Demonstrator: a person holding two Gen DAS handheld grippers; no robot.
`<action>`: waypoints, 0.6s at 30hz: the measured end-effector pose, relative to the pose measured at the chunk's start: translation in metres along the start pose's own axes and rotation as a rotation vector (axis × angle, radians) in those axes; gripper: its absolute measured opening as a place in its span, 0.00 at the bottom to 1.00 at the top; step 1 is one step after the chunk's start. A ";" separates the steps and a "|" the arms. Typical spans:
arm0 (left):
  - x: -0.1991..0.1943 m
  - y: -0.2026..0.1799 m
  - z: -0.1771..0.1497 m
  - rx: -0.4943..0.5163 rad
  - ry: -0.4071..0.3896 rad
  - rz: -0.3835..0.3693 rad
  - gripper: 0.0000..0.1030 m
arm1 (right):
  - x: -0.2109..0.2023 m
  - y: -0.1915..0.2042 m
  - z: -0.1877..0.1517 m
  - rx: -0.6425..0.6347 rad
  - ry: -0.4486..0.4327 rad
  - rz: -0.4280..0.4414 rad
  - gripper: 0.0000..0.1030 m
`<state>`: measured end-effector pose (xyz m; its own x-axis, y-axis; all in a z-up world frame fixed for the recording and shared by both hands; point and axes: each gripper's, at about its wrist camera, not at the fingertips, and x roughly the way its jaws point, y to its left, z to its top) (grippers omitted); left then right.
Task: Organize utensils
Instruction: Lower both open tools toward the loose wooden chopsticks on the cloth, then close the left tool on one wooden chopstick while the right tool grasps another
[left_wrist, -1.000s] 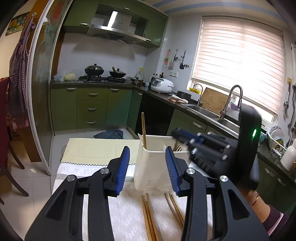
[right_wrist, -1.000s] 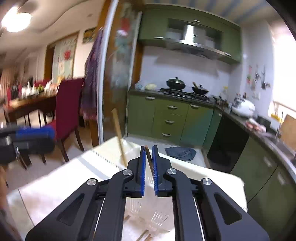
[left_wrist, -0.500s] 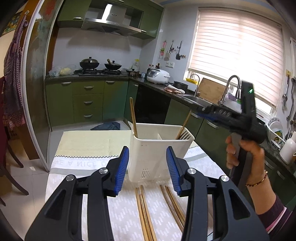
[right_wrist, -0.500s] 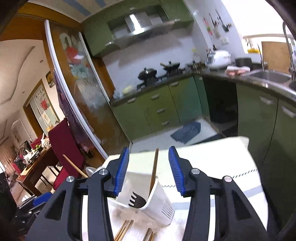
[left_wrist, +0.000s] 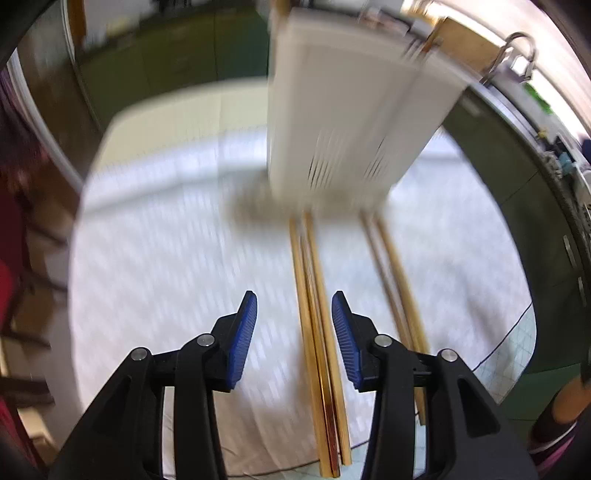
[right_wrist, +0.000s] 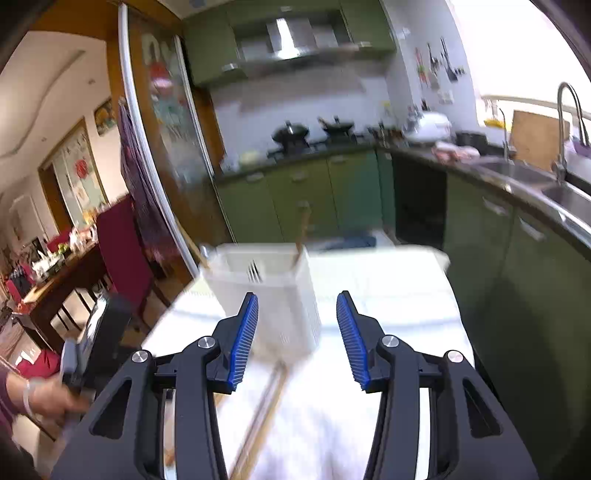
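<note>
Golden-brown wooden chopsticks (left_wrist: 319, 332), one close bundle, lie flat on the white patterned cloth (left_wrist: 166, 258) covering the counter, running from the near edge toward the holder. A second bundle of the same chopsticks (left_wrist: 395, 280) lies just beside the first, toward the right edge, roughly parallel and apart from it.

White slotted plastic utensil holder (left_wrist: 343, 110), rectangular, upright, stands at the far ends of both bundles, toward the far edge of the counter; blurred in the left wrist view. In the right wrist view the same holder (right_wrist: 280, 291) shows wooden sticks leaning out of it and fork tines inside; which compartment each occupies cannot be told.

Left gripper (left_wrist: 294, 325), black with blue ribbed pads, points steeply down at the cloth. Its fingers (left_wrist: 243, 332) are released and parted; the first bundle lies on the cloth below the gap, nearer the right finger, with no pad pressing on it.

Right gripper (right_wrist: 297, 332), same build, hovers above the near part of the counter facing the holder. Its fingers (right_wrist: 351, 339) are released, spread, with nothing between them.

A hand (right_wrist: 51, 398) with a pale bracelet shows at the lower left of the right wrist view, holding the black handle of the other gripper.

Green kitchen cabinets (right_wrist: 306, 192) stand beyond the counter.
</note>
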<state>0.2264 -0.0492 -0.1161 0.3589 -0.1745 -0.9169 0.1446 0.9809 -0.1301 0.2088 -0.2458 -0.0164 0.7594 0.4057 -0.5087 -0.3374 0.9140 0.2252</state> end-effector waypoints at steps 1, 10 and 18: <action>0.008 0.002 0.000 -0.017 0.034 -0.005 0.39 | -0.004 -0.002 -0.009 0.001 0.017 -0.015 0.44; 0.043 0.001 0.001 -0.030 0.110 0.030 0.39 | -0.032 -0.036 -0.070 0.058 0.088 -0.087 0.45; 0.049 -0.005 0.009 -0.016 0.129 0.051 0.35 | -0.013 -0.029 -0.080 0.034 0.179 -0.080 0.47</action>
<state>0.2513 -0.0637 -0.1574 0.2439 -0.1132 -0.9632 0.1139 0.9896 -0.0874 0.1645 -0.2780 -0.0828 0.6708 0.3279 -0.6652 -0.2588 0.9441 0.2043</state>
